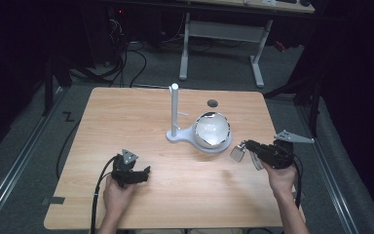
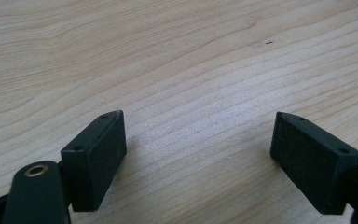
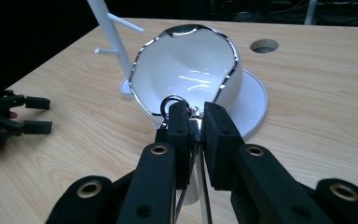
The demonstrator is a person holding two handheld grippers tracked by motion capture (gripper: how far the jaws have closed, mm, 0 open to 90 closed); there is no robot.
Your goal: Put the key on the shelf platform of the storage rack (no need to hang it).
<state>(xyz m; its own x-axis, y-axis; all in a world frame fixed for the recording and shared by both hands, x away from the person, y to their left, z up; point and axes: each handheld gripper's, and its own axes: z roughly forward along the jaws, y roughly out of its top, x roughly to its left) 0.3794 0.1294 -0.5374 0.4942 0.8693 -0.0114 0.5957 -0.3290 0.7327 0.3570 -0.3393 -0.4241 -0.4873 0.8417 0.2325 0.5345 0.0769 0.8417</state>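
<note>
Black jaws rise from the bottom of the right gripper view, where the right gripper (image 3: 193, 122) is pinched tight on a small metal piece (image 3: 195, 126) with a ring (image 3: 173, 103) standing just above the pads; thin metal strips hang down between the jaws. In the high view the same gripper (image 1: 246, 150) sits at lower right of the frame, just beside the white bowl's base, with a shiny little tag (image 1: 237, 153) at its tip.

That white bowl (image 3: 186, 70), rimmed in wavy chrome, tips its mouth toward the gripper from the centre of the right gripper view. It rests on a round white base (image 1: 221, 145) from which a white post (image 1: 174, 109) with short pegs stands upright, left of the bowl.

Lower left in the high view, the left gripper (image 1: 143, 174) is held low over bare wood, well apart from the bowl. Its jaws are spread wide with nothing between them, the wooden table (image 2: 177, 60) showing behind. A round hole (image 1: 213, 103) is cut in the table beyond the bowl.
</note>
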